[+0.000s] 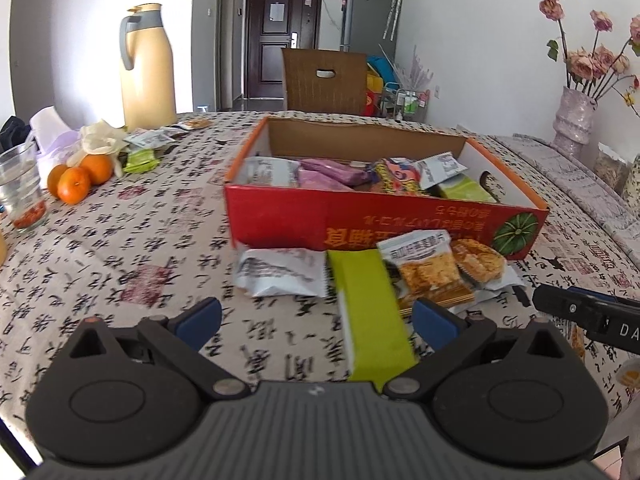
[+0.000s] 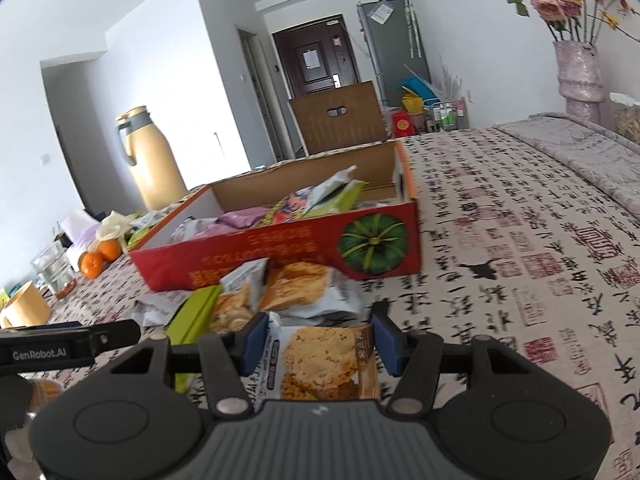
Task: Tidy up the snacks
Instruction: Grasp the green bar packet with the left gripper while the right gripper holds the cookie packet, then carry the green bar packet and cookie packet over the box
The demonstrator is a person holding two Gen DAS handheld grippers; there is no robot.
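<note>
A red cardboard box with a pumpkin picture holds several snack packets; it also shows in the right wrist view. Loose packets lie in front of it. My left gripper is open, its jaws wide apart, with a green packet lying between them nearer the right finger. A white packet and cracker packets lie beyond. My right gripper stands around a cookie packet with both blue pads at its edges; whether it grips is unclear.
A yellow thermos jug, oranges, a glass and more packets stand at the far left. A flower vase stands at the right. A yellow mug is at the left. A chair is behind the table.
</note>
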